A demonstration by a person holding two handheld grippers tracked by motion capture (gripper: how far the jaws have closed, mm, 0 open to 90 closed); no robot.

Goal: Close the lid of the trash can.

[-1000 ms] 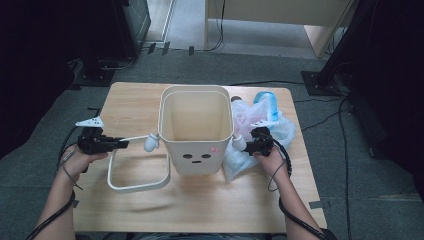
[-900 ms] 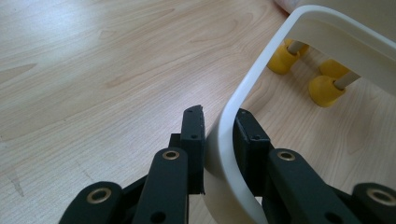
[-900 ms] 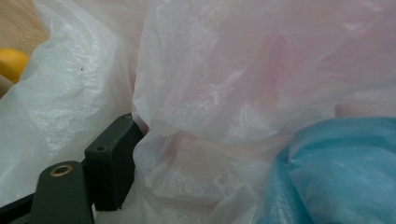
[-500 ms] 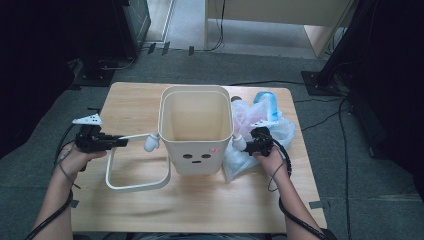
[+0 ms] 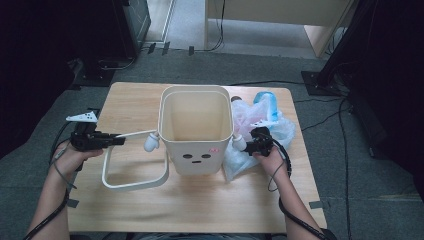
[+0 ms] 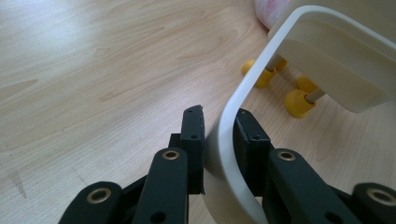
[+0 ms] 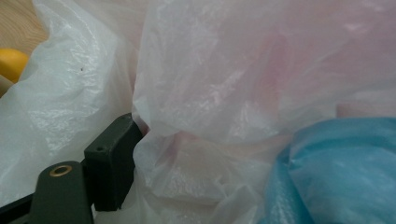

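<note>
**Left jaws clamp the bin's loose rim ring while the right gripper is buried in plastic bags**

Here, in the high view, a cream waste bin (image 5: pixel 196 131) stands upright in the middle of the wooden table (image 5: pixel 200 200), open at the top, with a small face printed low on its near wall. A white rim ring (image 5: pixel 134 170) of the same rounded-square outline hangs off the bin's left side, one edge near a white knob on the bin, the rest lying out over the tabletop toward the person.

The left gripper (image 5: pixel 95 140) sits just left of the bin, held in the person's left hand. In the left gripper view its two black jaws are closed on the ring's (image 6: pixel 224 154) flat band, one jaw on each face. Beyond them the ring curves up toward the bin's underside, where yellow wheels (image 6: pixel 299 101) rest on the wood.

The right gripper (image 5: pixel 257 142) is pressed against the bin's right side, touching a heap of plastic bags (image 5: pixel 260 125) that lies between the bin and the table's right edge. In the right gripper view one black jaw shows at the lower left with a fold of thin white bag (image 7: pixel 205 121) against it; the other jaw is hidden by the plastic, so I cannot tell whether the gripper is closed. A blue bag (image 7: pixel 336 172) fills the lower right corner.
</note>
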